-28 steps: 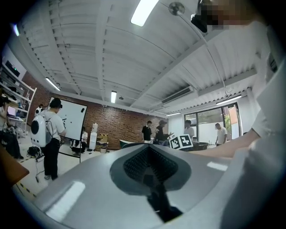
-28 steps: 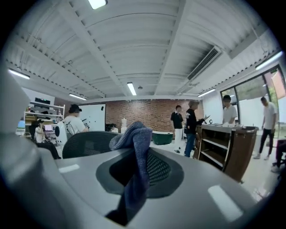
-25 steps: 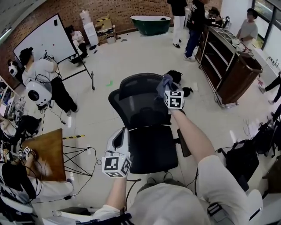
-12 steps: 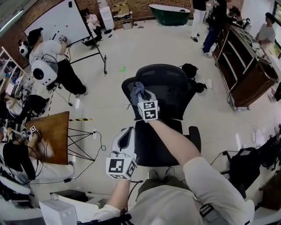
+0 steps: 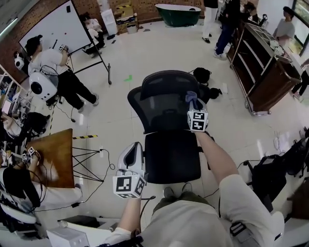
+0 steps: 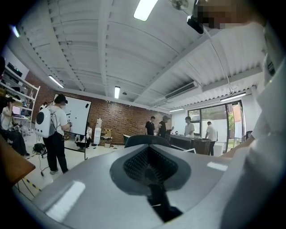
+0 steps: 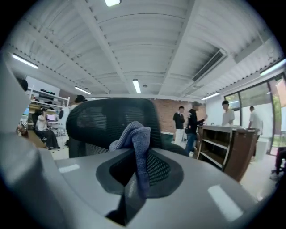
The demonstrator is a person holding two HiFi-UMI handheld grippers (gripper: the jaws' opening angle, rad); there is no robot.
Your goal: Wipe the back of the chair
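A black mesh office chair stands in the middle of the head view, its back (image 5: pixel 159 99) facing me above the seat (image 5: pixel 171 157). My right gripper (image 5: pixel 194 107) is shut on a blue-grey cloth (image 5: pixel 191 99), which lies against the right side of the chair back. In the right gripper view the cloth (image 7: pixel 135 134) bunches out of the shut jaws, with the mesh back (image 7: pixel 107 118) close behind it. My left gripper (image 5: pixel 131 153) hangs low to the left of the seat, away from the chair. It (image 6: pixel 149 172) is shut with nothing in it.
A brown shelf cart (image 5: pixel 263 72) stands at the right. A wooden table (image 5: pixel 53 157) with a tripod and cables is at the left. A whiteboard (image 5: pixel 46 26), a green tub (image 5: pixel 177 13) and several people ring the room. Black bags (image 5: pixel 205 79) lie behind the chair.
My right gripper has carried the cloth from the left side of the chair back over to its right side. The left gripper has stayed low beside the seat.
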